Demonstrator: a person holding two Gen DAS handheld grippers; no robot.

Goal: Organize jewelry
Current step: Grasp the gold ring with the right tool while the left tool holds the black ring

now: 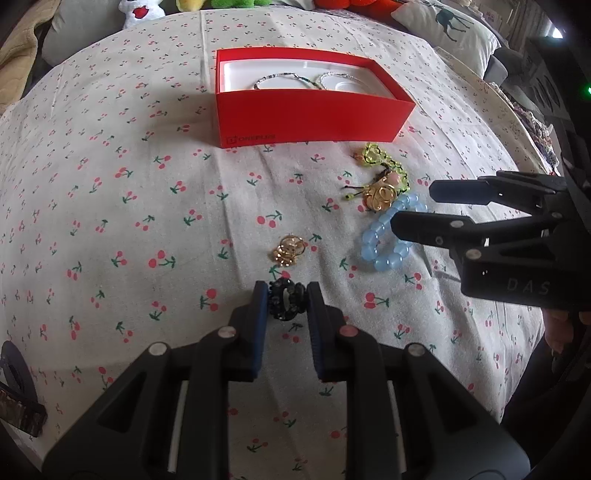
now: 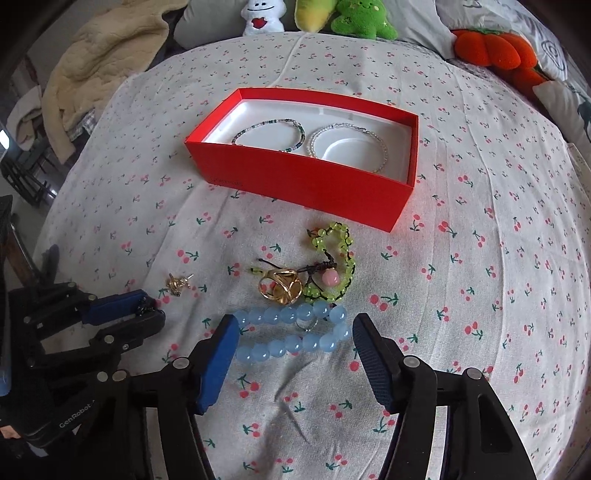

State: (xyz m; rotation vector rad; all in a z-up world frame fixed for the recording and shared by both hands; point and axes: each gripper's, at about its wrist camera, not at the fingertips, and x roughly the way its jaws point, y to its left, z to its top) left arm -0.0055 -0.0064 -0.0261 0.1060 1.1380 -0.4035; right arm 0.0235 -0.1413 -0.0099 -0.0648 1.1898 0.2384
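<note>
1. The left gripper (image 1: 284,301) was clamped on a small black ring-shaped piece (image 1: 283,300), knobbly and dark with a hole through its middle, pinched between the two blue pads at the near edge of the cherry-print bedsheet (image 1: 110,184).
2. The right gripper (image 2: 293,345) stood with its jaws apart, one on each side of the pale blue bead bracelet (image 2: 295,332); the left pad sat just beside the bracelet's end beads and the right pad was clear of them, so nothing was grasped; no earlier view was there to show the jaws moving.
3. The blue bracelet was made of round, translucent beads, folded into a flattened loop on the sheet; a thin silver ring (image 2: 308,325) lay inside that loop.
4. Just beyond it lay a cluster of gold rings (image 2: 280,288), touching a lime-green bead bracelet (image 2: 334,266) with dark cord and one pink bead; a smaller gold piece (image 2: 179,284) lay apart to the left, near the left gripper.
5. The red box (image 2: 295,177) stood open farther back, with a white lining; it held two thin beaded bracelets side by side, a dark multicoloured one (image 2: 269,134) on the left and a clear, pale one (image 2: 349,144) on the right.
6. Plush toys (image 2: 364,18) lined the far edge of the bed.
</note>
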